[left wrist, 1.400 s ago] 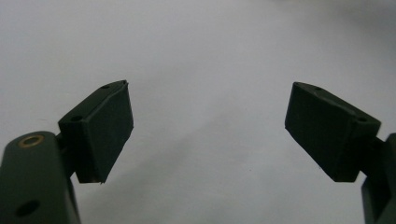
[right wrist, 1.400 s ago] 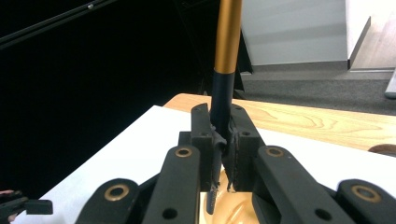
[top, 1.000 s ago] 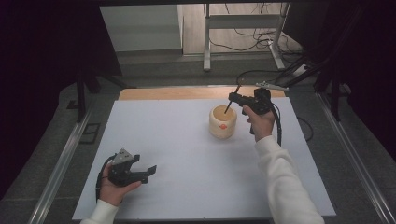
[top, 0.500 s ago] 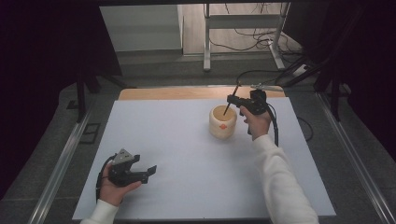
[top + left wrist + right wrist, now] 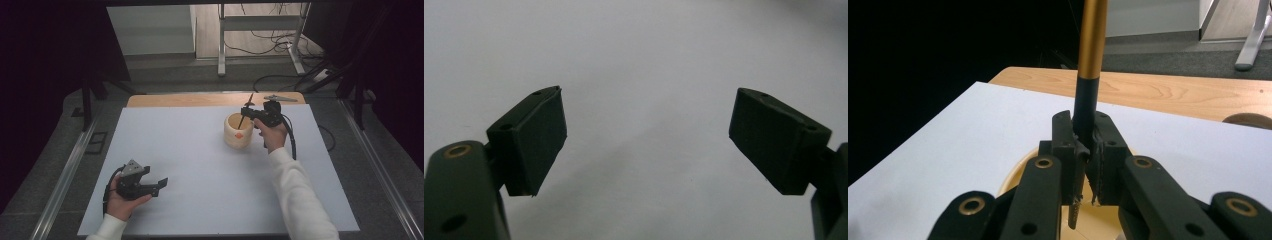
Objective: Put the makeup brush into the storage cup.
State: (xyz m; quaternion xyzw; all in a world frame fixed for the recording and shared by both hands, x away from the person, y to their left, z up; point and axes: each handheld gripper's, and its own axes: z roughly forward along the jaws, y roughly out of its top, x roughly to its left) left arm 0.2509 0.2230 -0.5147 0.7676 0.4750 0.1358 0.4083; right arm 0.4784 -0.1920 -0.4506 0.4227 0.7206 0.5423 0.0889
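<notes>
Right gripper (image 5: 248,110): fingers clamped on a pen (image 5: 1087,95), its tip hanging below them over the mouth of a cream cup (image 5: 238,131). Left gripper (image 5: 161,183): fingers wide apart above bare white surface (image 5: 190,150), well apart from the cup.

Table: pale blue-white rectangular tabletop (image 5: 190,150), light wooden strip (image 5: 200,99) along its far edge.
Floor: grey carpet (image 5: 65,165), metal rails at both sides.
Beyond: grey metal desk legs (image 5: 221,45), black cables (image 5: 265,37) on lit flooring.
Sides: dark.
</notes>
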